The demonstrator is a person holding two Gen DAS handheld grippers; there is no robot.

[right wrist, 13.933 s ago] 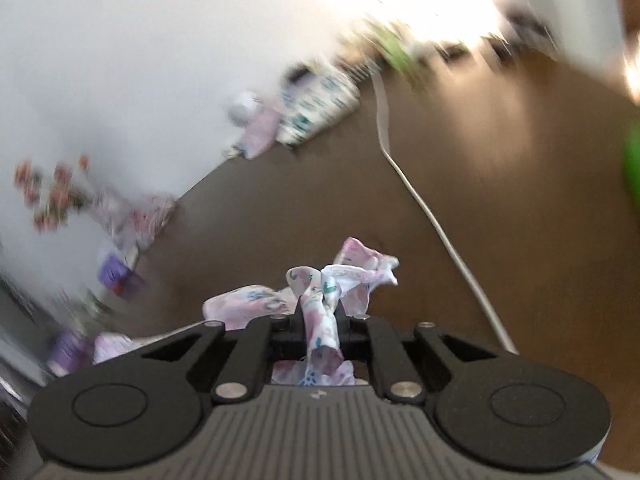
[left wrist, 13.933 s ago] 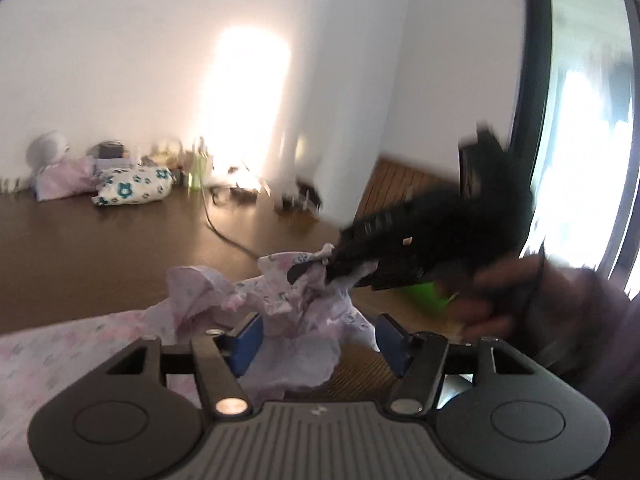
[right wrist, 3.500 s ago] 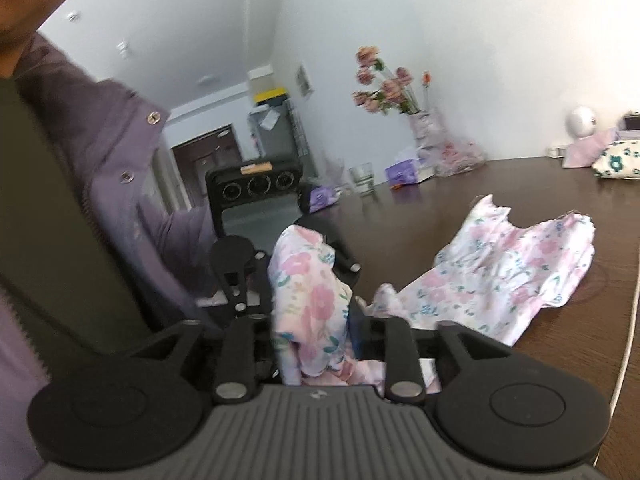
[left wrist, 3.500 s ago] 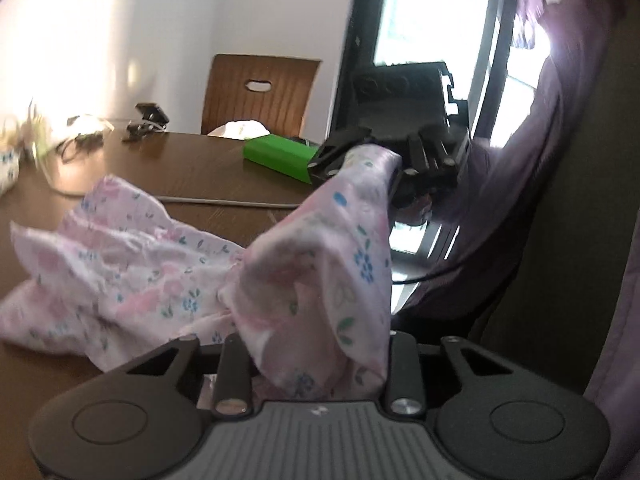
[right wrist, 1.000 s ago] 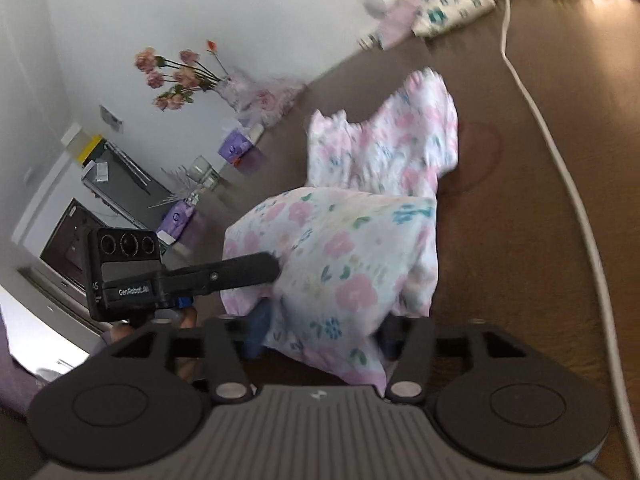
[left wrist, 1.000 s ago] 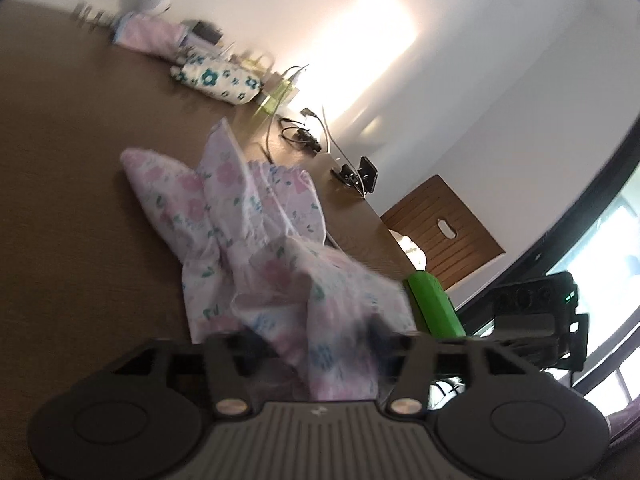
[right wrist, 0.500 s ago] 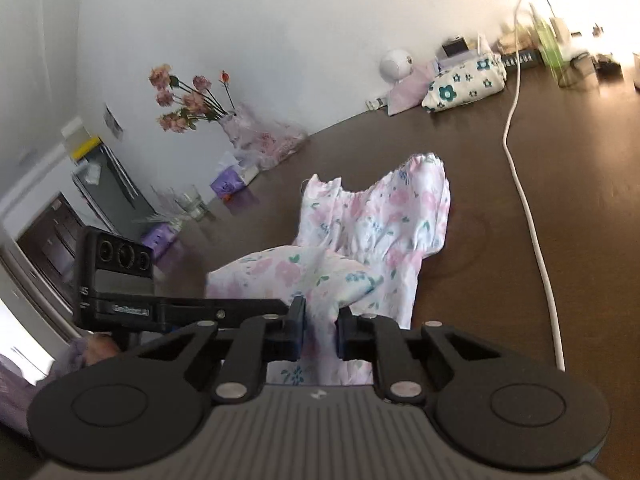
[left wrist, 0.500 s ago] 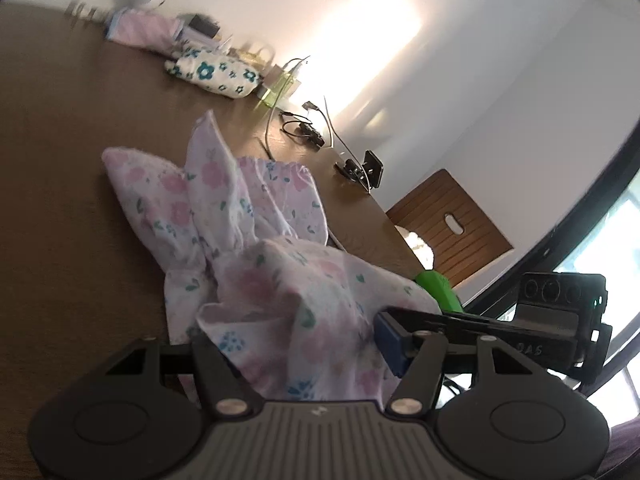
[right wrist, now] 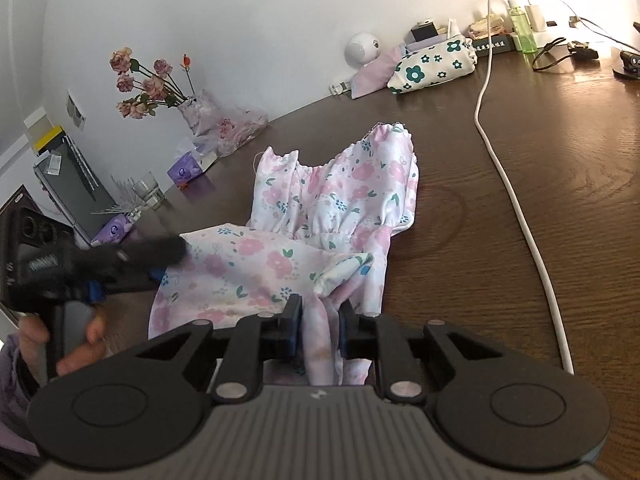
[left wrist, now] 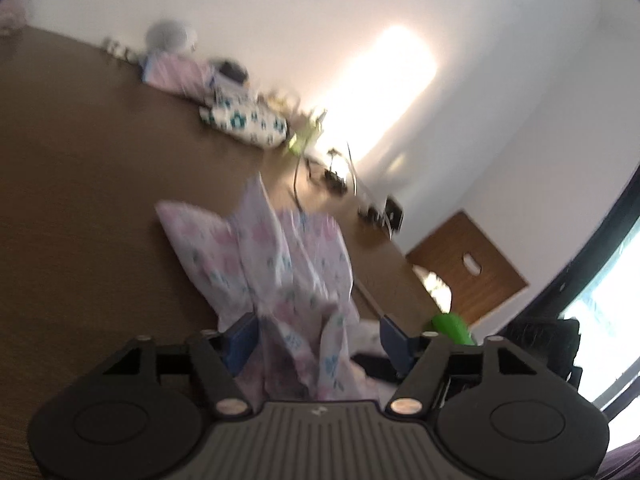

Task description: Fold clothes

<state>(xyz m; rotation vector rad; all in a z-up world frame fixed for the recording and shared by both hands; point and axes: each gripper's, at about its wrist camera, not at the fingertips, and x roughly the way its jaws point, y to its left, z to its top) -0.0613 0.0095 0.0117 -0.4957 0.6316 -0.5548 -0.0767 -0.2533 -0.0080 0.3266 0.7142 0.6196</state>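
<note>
Right wrist view: floral dress (right wrist: 320, 216) lies spread on the dark wooden table (right wrist: 560, 184), its gathered top at the far end, its near part doubled over toward the camera
Right gripper (right wrist: 319, 322): pads press a bunched fold of the dress hem from both sides; jaws nearly together and easing apart, cloth between them
Left gripper (right wrist: 152, 254): seen at the left of the right wrist view, blurred, its tip at the left edge of the folded cloth; a hand (right wrist: 60, 344) holds its grip
Left wrist view: blurred; left gripper's (left wrist: 316, 338) blue pads stand wide apart and are opening; a loose fold of the dress (left wrist: 280, 264) lies between them, not pressed by either pad
White cable (right wrist: 516, 200): runs along the table right of the dress, from far to near, apart from it
Far edge of table: flower-print pouch (right wrist: 432, 64), white round speaker (right wrist: 362, 50), green bottle (right wrist: 522, 28)
Far left: vase of dried roses (right wrist: 160, 88), drinking glass (right wrist: 148, 196)
Left wrist view, right side: wooden chair back (left wrist: 468, 272) beyond the table, a green object (left wrist: 452, 326) near the right pad
</note>
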